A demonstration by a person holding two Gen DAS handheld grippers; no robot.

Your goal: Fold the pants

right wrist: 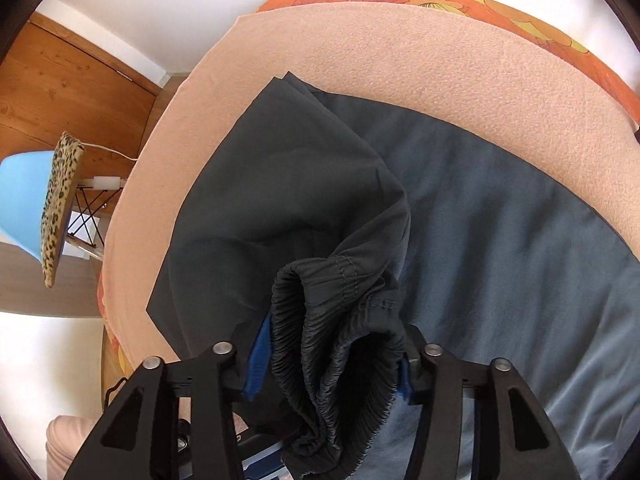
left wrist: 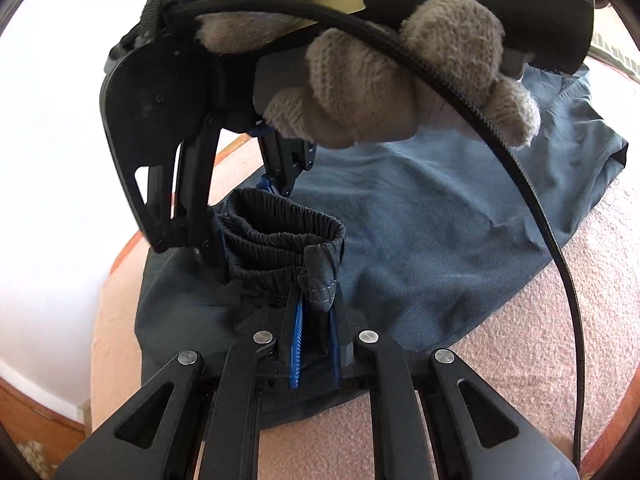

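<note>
Dark slate-blue pants (left wrist: 420, 216) lie spread on a pink blanket. Their gathered elastic waistband (left wrist: 280, 240) is lifted off the blanket. My left gripper (left wrist: 316, 320) is shut on one bunched end of the waistband, blue pads pinching the fabric. In the left wrist view the right gripper (left wrist: 280, 184) sits just beyond it, held by a gloved hand (left wrist: 384, 88), gripping the far side of the waistband. In the right wrist view my right gripper (right wrist: 328, 368) is shut on the pleated waistband (right wrist: 340, 340), with the pants (right wrist: 500, 208) stretching away beneath.
The pink blanket (right wrist: 360, 52) covers a bed with an orange floral sheet (right wrist: 480, 4) at its far edge. A blue chair (right wrist: 24, 196) with a leopard-print cushion (right wrist: 60, 208) stands left of the bed. A black cable (left wrist: 552, 248) hangs from the right gripper.
</note>
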